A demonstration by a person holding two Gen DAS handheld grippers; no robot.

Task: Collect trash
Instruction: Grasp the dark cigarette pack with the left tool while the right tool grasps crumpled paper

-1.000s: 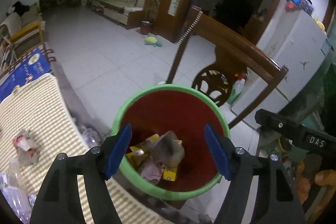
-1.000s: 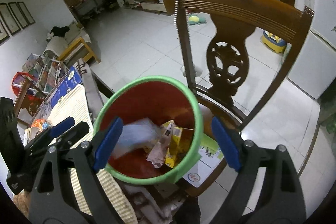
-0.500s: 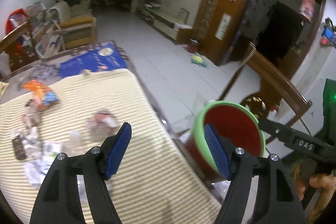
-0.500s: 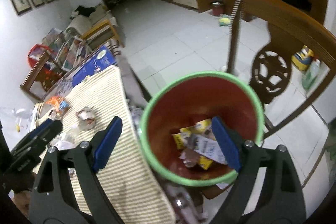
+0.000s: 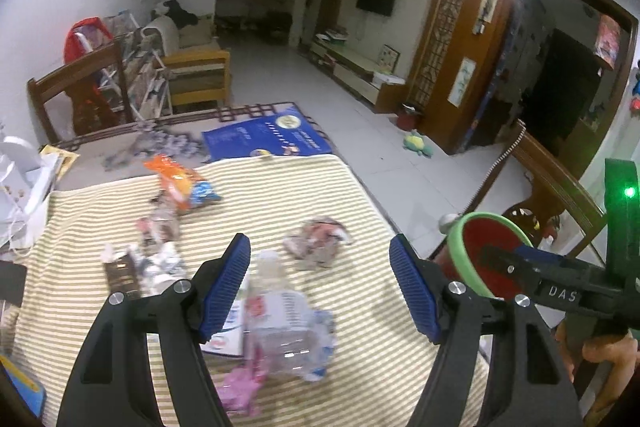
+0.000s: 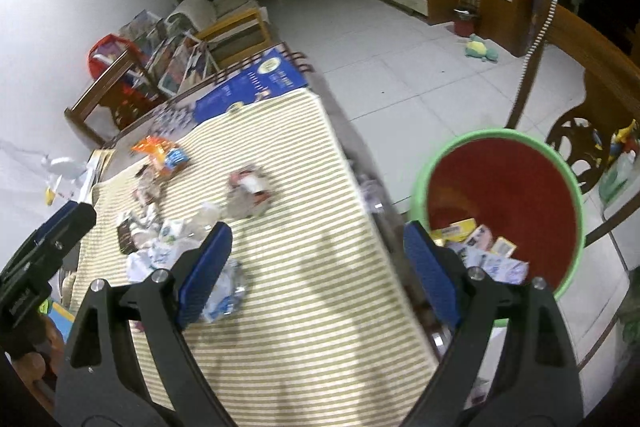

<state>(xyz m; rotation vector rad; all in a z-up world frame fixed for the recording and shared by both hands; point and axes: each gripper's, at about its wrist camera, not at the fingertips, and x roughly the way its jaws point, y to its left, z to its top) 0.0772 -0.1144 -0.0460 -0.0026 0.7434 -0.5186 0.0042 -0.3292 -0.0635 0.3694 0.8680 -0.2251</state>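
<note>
White floor tiles ran back through a long living room toward a wall-mounted television, with framed pictures on the left wall. Up front, a table (image 6: pixel 320 307) under a yellow-and-white striped cloth carried the scattered trash. A crushed clear plastic bottle (image 5: pixel 280 319) lay nearest the left gripper (image 5: pixel 320 287), with a pink scrap just below it. A crumpled wrapper (image 5: pixel 316 243) lay toward the table's right edge, an orange snack bag (image 5: pixel 180 187) farther back, and a cluster of small torn wrappers (image 5: pixel 148 259) to the left. A blue booklet (image 5: pixel 268 139) rested at the table's far end.

Beside the table's right edge stood the bin (image 6: pixel 560 163), red inside with a green rim. It already held trash: yellow cartons, a pinkish packet and a white-and-blue printed wrapper piled at the bottom (image 6: pixel 480 247), filling only the lowest part. A carved wooden chair (image 6: pixel 580 75) stood just behind the bin.

Both grippers had their jaws spread wide and held nothing. The left one hung above the bottle without touching it. The right gripper (image 6: pixel 316 267) hung over the table's edge, its right finger in front of the bin's rim.
</note>
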